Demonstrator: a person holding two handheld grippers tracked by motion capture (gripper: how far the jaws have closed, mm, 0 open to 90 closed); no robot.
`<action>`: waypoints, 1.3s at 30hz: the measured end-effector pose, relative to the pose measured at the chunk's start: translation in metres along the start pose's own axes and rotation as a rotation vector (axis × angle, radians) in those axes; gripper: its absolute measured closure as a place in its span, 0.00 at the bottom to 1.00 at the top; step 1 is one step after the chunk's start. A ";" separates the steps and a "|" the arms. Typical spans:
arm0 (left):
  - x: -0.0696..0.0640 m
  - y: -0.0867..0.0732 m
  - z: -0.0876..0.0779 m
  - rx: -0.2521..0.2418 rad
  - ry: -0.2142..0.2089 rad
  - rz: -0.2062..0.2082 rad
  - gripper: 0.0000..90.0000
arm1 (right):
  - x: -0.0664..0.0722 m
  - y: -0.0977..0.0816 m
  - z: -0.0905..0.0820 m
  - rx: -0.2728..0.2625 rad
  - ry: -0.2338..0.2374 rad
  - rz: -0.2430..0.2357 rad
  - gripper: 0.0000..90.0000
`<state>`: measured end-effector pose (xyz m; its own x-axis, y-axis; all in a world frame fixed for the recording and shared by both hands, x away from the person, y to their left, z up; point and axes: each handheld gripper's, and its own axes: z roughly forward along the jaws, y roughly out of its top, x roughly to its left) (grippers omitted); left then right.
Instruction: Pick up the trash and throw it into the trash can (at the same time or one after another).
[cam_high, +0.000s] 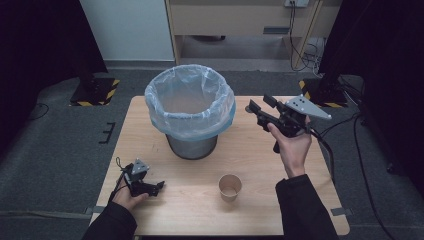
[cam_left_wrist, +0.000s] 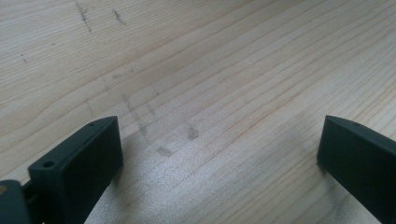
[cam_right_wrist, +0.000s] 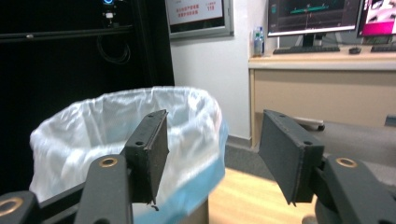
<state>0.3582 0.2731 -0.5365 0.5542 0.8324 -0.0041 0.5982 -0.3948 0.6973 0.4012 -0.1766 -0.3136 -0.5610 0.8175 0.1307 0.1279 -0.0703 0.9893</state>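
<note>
1. Table (cam_high: 260, 210): light wood top, bare grain w/ faint grey scuffs in left gripper view. Grey carpet around it.
2. Bin (cam_high: 191, 145): metal can, upright, at 12 o'clock from table centre, near the far edge. Clear-bluish liner bag (cam_high: 190, 95) folded over its rim, mouth open. In right gripper view the liner (cam_right_wrist: 116, 126) sits just beyond your jaws, left of centre.
3. Your right gripper (cam_high: 259, 107): held up off the table at approx 2 o'clock from centre, just beside the bin's right side, tips aimed toward the bin. Jaws stand wide apart, nothing between them; right gripper view shows both pads bare, w/ the liner and a desk w/ monitors (cam_right_wrist: 317, 14) behind. Grey three-cornered plate on top, cable trailing off to the right.
4. Your left gripper (cam_high: 161, 186): low on the table at approx 8 o'clock, near the front-left edge, tips pointing right toward the cup. Jaws spread wide, only bare wood between them in left gripper view.
5. Paper cup (cam_high: 230, 187): brown, upright, mouth up, at approx 6 o'clock from centre, in front of the bin. Sits between your two forearms, well apart from both grippers; nothing touches it.
</note>
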 end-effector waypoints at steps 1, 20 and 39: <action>0.000 0.000 0.000 0.000 0.000 0.000 0.00 | -0.001 -0.006 -0.004 0.007 0.004 0.006 0.46; 0.000 0.000 0.000 0.000 0.001 -0.001 0.00 | -0.010 -0.104 -0.031 0.272 0.070 0.004 0.50; 0.000 0.000 0.000 0.000 0.001 -0.001 0.00 | 0.016 -0.154 -0.021 0.537 0.239 0.013 0.59</action>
<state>0.3581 0.2729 -0.5365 0.5529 0.8333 -0.0042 0.5989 -0.3939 0.6973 0.3552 -0.1643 -0.4625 -0.7176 0.6624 0.2151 0.4972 0.2709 0.8243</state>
